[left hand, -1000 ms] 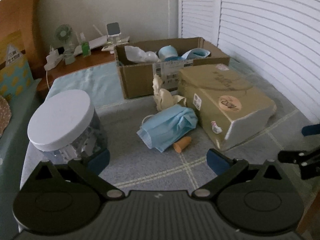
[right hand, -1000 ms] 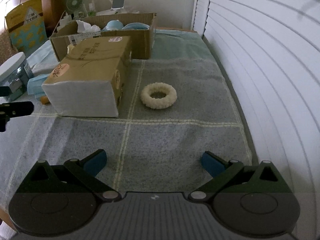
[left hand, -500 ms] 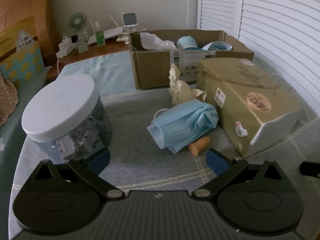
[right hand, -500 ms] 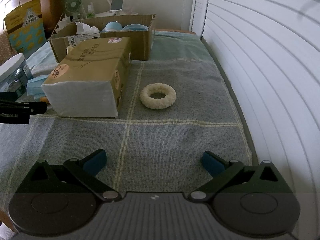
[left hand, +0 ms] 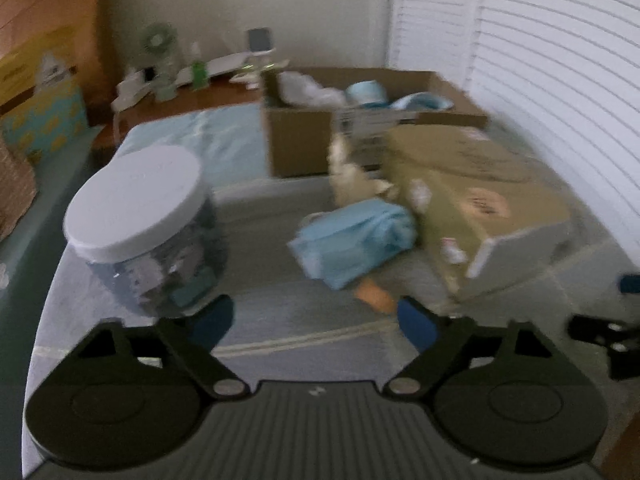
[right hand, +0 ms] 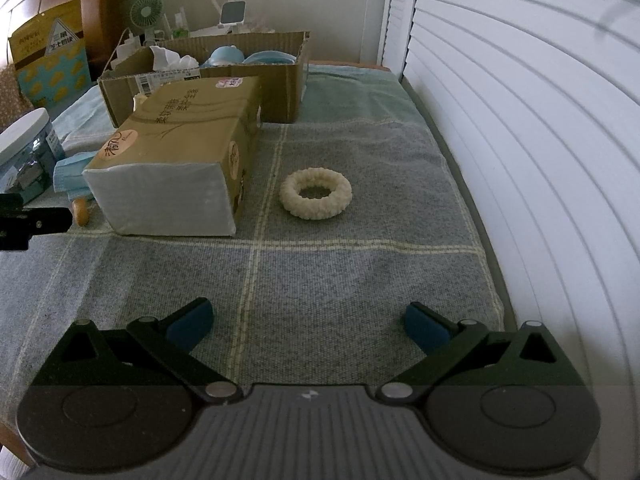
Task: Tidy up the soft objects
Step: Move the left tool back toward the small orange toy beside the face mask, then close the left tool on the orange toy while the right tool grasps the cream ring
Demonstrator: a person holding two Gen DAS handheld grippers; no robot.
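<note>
A crumpled blue face mask [left hand: 354, 238] lies on the grey checked cloth [right hand: 320, 280], with a small orange foam plug [left hand: 374, 298] at its near edge and a cream soft piece [left hand: 352, 178] behind it. A cream knobbly ring [right hand: 316, 194] lies right of the tissue pack [right hand: 180, 156]. An open cardboard box [right hand: 280, 80] at the back holds blue and white soft items. My left gripper [left hand: 316, 320] is open and empty, just short of the mask. My right gripper [right hand: 306, 322] is open and empty, well short of the ring.
A clear jar with a white lid [left hand: 140, 220] stands at the left, close to my left finger. A white louvred wall [right hand: 520, 120] runs along the right edge. A wooden shelf with a fan [right hand: 146, 10] and small items is behind the box.
The left gripper has swung and moved closer to the mask and orange plug; its view is blurred by motion. The right gripper has barely moved.
</note>
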